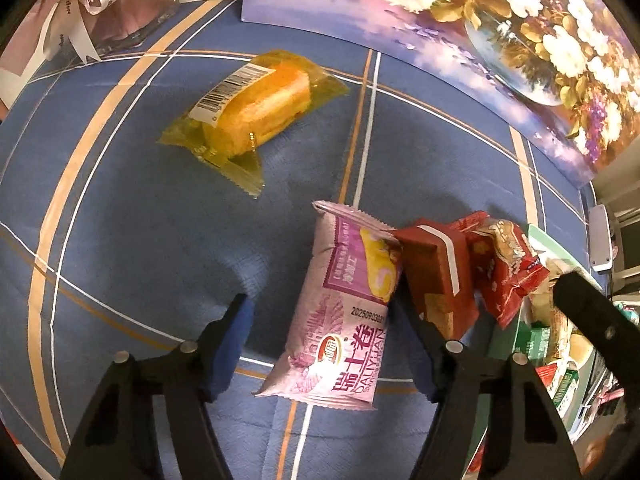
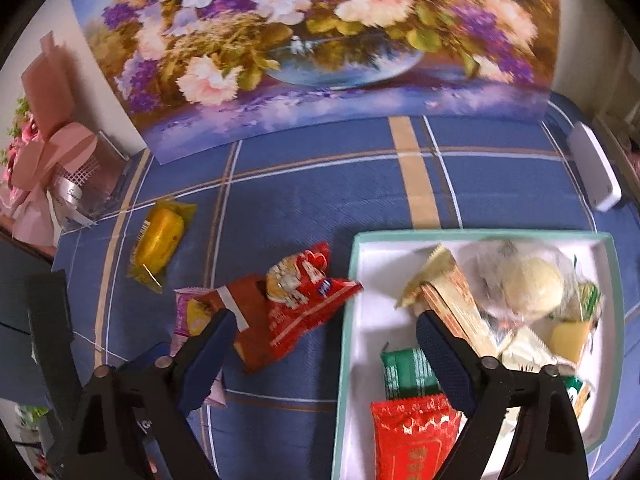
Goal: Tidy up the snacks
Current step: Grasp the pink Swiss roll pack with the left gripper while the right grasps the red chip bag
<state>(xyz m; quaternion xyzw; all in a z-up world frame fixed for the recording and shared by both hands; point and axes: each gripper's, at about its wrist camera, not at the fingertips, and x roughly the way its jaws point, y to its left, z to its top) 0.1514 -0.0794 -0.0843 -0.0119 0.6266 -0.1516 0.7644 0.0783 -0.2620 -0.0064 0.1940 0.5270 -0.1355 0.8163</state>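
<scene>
A pink swiss-roll pack [image 1: 344, 312] lies on the blue plaid cloth between the jaws of my left gripper [image 1: 320, 320]. The right pad touches its edge, the left pad stands clear, so the gripper is open. A dark red pack [image 1: 440, 268] and a bright red pack [image 1: 508, 264] lie just right of it. A yellow cake pack [image 1: 248, 108] rests farther off. My right gripper [image 2: 324, 332] hangs open, one finger above the dark red pack [image 2: 252, 320], the other over the teal-rimmed box [image 2: 480, 234] holding several snacks.
A floral painting [image 2: 312, 40] stands along the back of the cloth. A pink bouquet with ribbon [image 2: 48, 168] fills the back left corner. A white device [image 2: 596, 168] lies at the cloth's right edge, behind the box.
</scene>
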